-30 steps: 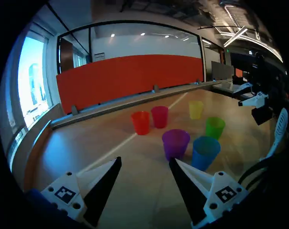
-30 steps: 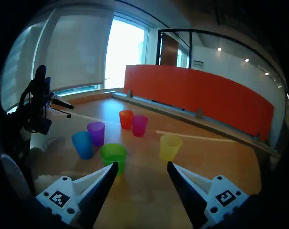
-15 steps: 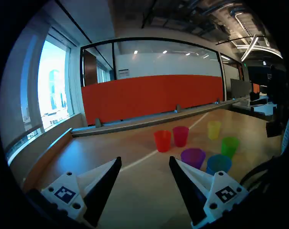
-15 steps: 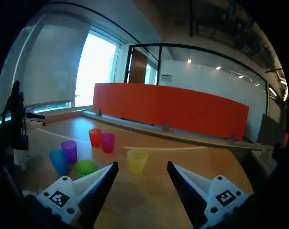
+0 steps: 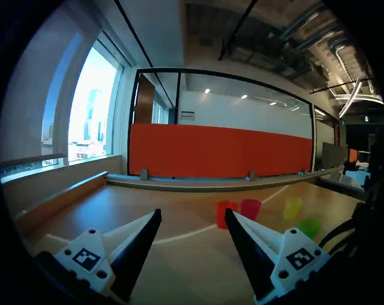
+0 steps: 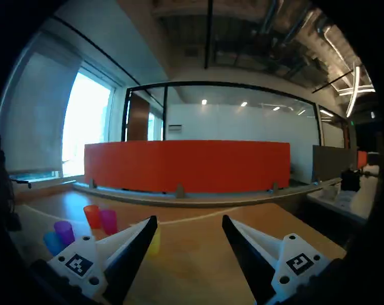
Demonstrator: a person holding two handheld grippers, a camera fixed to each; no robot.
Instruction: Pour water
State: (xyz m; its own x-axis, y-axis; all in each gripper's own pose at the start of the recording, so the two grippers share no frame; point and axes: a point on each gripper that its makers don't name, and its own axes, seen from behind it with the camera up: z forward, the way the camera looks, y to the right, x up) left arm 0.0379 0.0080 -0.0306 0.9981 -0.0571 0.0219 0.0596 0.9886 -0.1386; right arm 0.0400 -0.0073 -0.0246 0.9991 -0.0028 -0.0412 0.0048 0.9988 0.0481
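Wooden tabletop [image 5: 116, 203] runs up to an orange screen [image 5: 217, 151]; the cups [image 5: 252, 206] stand before it, low in both views. Both left tool [image 5: 192, 211] and right tool [image 6: 189, 217] gape empty and point above the cups, so a reach from here risks toppling one, I judge.

Claw [image 6: 188, 219]: fingers spread, nothing between them.
Tabletop [image 6: 192, 267]: wood.
Red cup [image 6: 92, 216] just beside pink cup [image 6: 109, 221], at left.
Purple cup [image 6: 65, 232] just beside blue cup [image 6: 52, 243], nearer.
Yellow cup [image 6: 154, 243]: partly hidden behind a finger.
Orange partition [image 6: 187, 165]: behind.
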